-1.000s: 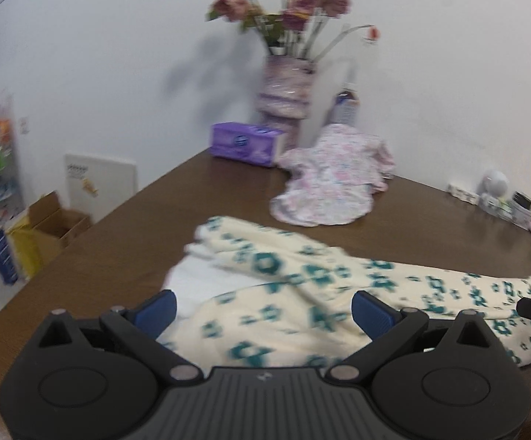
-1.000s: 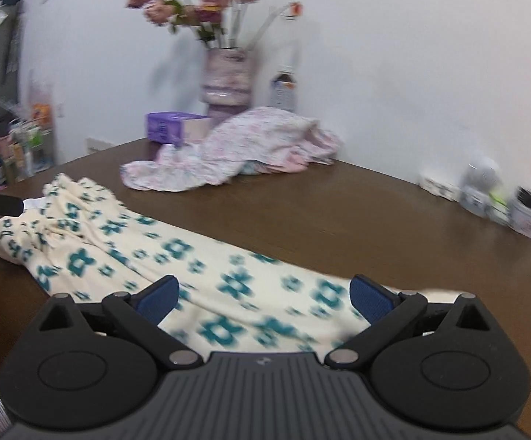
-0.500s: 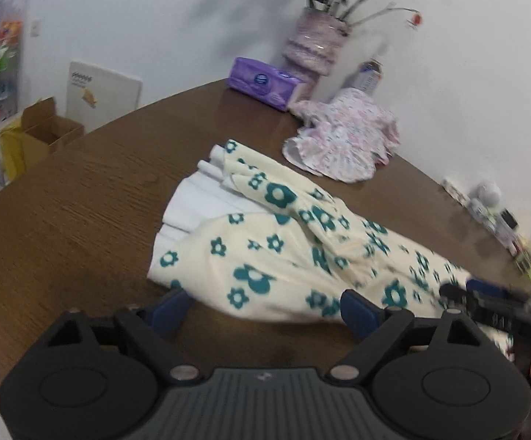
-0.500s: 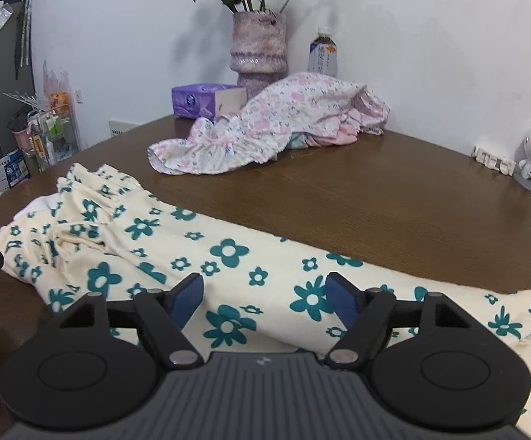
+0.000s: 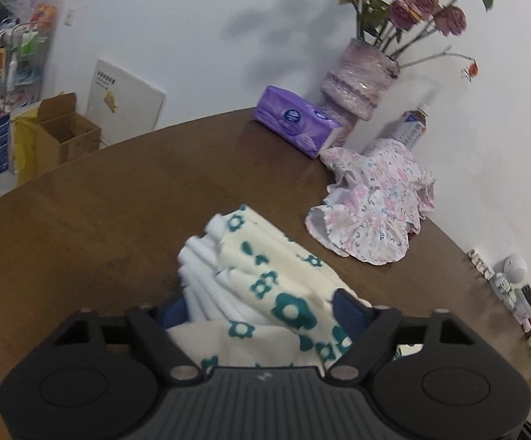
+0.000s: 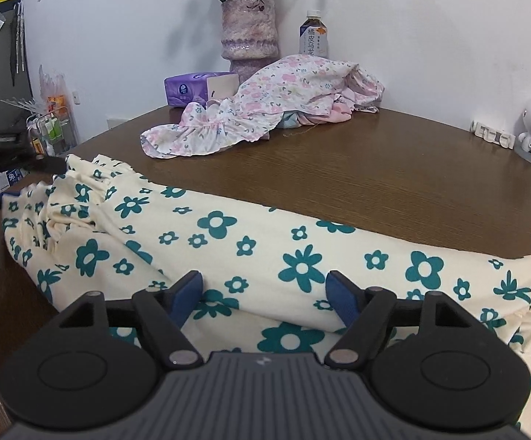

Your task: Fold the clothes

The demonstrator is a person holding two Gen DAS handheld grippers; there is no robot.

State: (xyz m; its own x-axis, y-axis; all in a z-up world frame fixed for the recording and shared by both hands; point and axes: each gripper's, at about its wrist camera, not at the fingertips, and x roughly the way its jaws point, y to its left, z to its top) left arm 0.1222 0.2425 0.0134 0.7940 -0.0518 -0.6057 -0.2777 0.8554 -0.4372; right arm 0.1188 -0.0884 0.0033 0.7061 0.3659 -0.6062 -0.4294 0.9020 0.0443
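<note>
Spread along the near side of a dark, wood-grained round table (image 6: 393,168) lies a cream garment (image 6: 250,242) printed with teal flowers, soft and fleecy, bunched into gathered folds at its left end. In the left wrist view that end shows a white ribbed lining (image 5: 206,278), stacked in pleats. The left gripper (image 5: 261,311) has this gathered end between its 2 blue pads; its jaws are closing, and whether the pads already press the cloth cannot be told, since fabric covers most of the left pad. The right gripper (image 6: 265,293) sits over the middle of the garment with its jaws apart, and a raised fold of cloth lies between the blue pads without clear contact.

Farther back, a thin, ruffled pink floral dress (image 6: 265,110) lies crumpled; a bluish cloth under it is mostly hidden. Behind stand a purple tissue pack (image 6: 199,88), a textured lilac vase (image 6: 248,33) of dried roses whose blooms are cut off at the top, and a drink bottle (image 6: 313,38). Small items at the right rim are too blurred to name.
</note>
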